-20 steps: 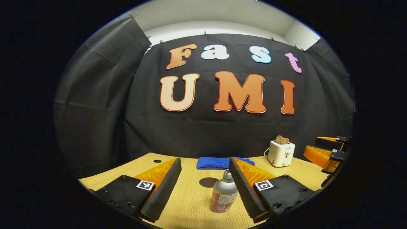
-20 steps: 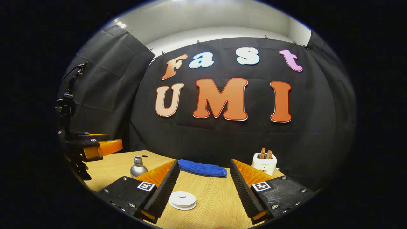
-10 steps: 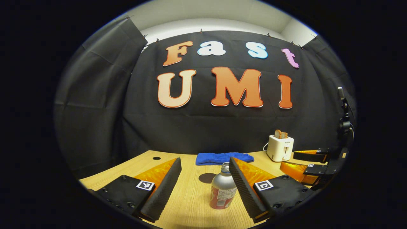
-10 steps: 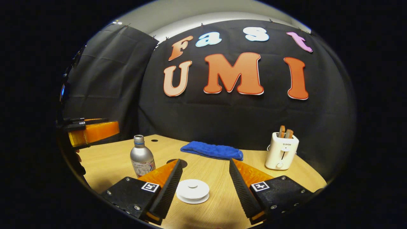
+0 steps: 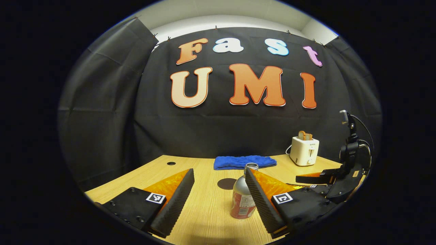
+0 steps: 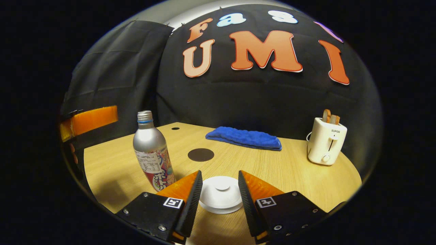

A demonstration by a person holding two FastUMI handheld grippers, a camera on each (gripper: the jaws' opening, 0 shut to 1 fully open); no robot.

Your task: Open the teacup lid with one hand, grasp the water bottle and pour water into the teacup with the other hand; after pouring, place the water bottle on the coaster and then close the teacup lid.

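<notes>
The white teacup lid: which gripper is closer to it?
Right. The right gripper straddles the teacup lid, fingers open either side; the left gripper is off by the water bottle.

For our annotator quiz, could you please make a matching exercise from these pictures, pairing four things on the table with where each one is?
Things:
1. water bottle
2. teacup lid
3. blue cloth
4. toaster

Places:
a. lying flat at the back of the table, near the wall
b. between the fingers of the right gripper
c. at the table's right side, with bread sticking out of the top
d. upright, left of the dark round coaster in the right gripper view

Pairs: 1-d, 2-b, 3-a, 4-c
</notes>
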